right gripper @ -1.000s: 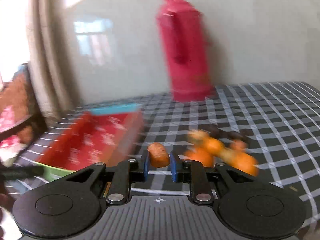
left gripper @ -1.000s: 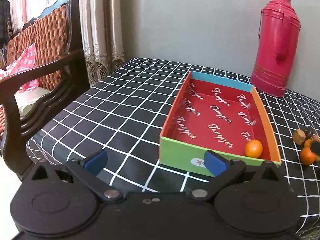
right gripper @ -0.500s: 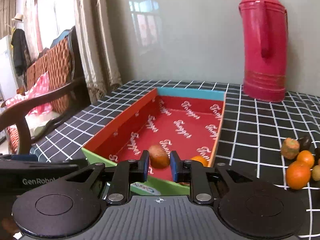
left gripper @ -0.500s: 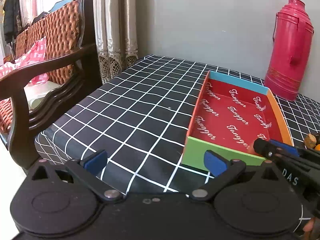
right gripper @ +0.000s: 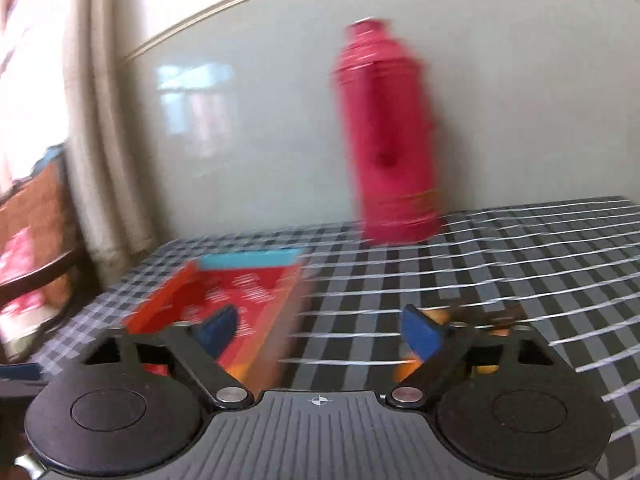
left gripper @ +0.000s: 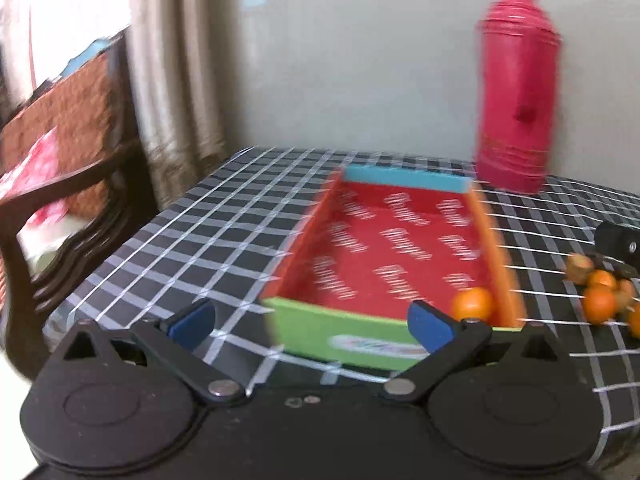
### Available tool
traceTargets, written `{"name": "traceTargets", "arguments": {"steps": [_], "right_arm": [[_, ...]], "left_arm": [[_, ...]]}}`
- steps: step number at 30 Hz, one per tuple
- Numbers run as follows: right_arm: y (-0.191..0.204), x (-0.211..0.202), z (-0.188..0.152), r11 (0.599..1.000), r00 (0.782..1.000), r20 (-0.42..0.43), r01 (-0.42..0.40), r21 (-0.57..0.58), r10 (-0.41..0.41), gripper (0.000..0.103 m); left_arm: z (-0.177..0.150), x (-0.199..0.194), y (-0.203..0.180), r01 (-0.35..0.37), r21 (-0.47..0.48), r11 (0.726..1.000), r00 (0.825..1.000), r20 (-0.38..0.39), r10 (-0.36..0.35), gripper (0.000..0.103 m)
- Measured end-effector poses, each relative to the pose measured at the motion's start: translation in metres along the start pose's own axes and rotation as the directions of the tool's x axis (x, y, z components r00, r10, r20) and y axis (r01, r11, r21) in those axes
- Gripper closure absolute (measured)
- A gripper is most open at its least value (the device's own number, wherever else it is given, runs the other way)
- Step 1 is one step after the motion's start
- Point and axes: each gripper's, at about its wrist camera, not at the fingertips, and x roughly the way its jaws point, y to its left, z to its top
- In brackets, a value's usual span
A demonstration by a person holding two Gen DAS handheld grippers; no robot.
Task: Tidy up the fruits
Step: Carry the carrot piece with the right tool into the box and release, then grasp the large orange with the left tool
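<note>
The shallow cardboard box [left gripper: 304,328], red inside with a green front wall, lies on the checked cloth just ahead of my left gripper [left gripper: 310,322], which stands open and holds nothing. One orange [left gripper: 472,304] rests in the box's near right corner. Loose oranges and brown fruits [left gripper: 598,300] are heaped on the cloth to the right, with the right tool's black body [left gripper: 616,240] just above them. In the blurred right wrist view, my right gripper [right gripper: 320,332] has its jaws opening with nothing between them. The box [right gripper: 240,292] is at its left and smeared fruits [right gripper: 496,322] at its right.
A tall red thermos [left gripper: 516,88] stands against the wall behind the box and shows again as the thermos [right gripper: 392,132] in the right wrist view. A dark wooden chair [left gripper: 80,200] and curtains [left gripper: 172,80] are off the table's left edge.
The right gripper has opened and the brown fruit is gone from between its pads. It has swung right, away from the box, towards the fruit heap. The left view has shifted slightly.
</note>
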Motion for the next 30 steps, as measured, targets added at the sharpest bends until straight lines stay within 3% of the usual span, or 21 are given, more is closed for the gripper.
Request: {"name": "traceTargets", "arguments": {"steps": [4, 9, 14, 20, 26, 29, 30], "right_arm": [[-0.040, -0.019, 0.000, 0.980, 0.978, 0.063, 0.198, 0.018, -0.199, 0.000], [-0.082, -0.041, -0.003, 0.911, 0.905, 0.100, 0.408, 0.065, -0.413, 0.000], [-0.107, -0.060, -0.007, 0.782, 0.771, 0.133, 0.615, 0.102, -0.623, 0.000], [-0.130, -0.071, -0.011, 0.644, 0.630, 0.139, 0.756, 0.113, -0.764, 0.000], [-0.142, -0.081, -0.014, 0.669, 0.658, 0.120, 0.733, 0.125, -0.744, 0.000], [-0.146, -0.086, -0.013, 0.673, 0.663, 0.118, 0.729, 0.124, -0.740, 0.000], [-0.148, -0.087, -0.014, 0.676, 0.666, 0.117, 0.726, 0.125, -0.737, 0.000]], "left_arm": [[-0.002, -0.012, -0.041, 0.103, 0.090, 0.991, 0.993, 0.053, -0.108, 0.006], [-0.010, -0.024, -0.095, 0.218, 0.223, 0.950, 0.965, 0.095, -0.244, 0.006], [-0.017, -0.016, -0.138, 0.285, 0.292, 0.913, 0.947, 0.060, -0.315, 0.008], [-0.021, 0.008, -0.168, 0.326, 0.310, 0.893, 0.938, 0.009, -0.345, 0.019], [-0.022, 0.030, -0.191, 0.359, 0.324, 0.875, 0.928, -0.025, -0.371, 0.031], [-0.024, 0.038, -0.199, 0.377, 0.328, 0.866, 0.923, -0.052, -0.382, 0.049], [-0.025, 0.041, -0.201, 0.385, 0.325, 0.864, 0.920, -0.064, -0.386, 0.063]]}}
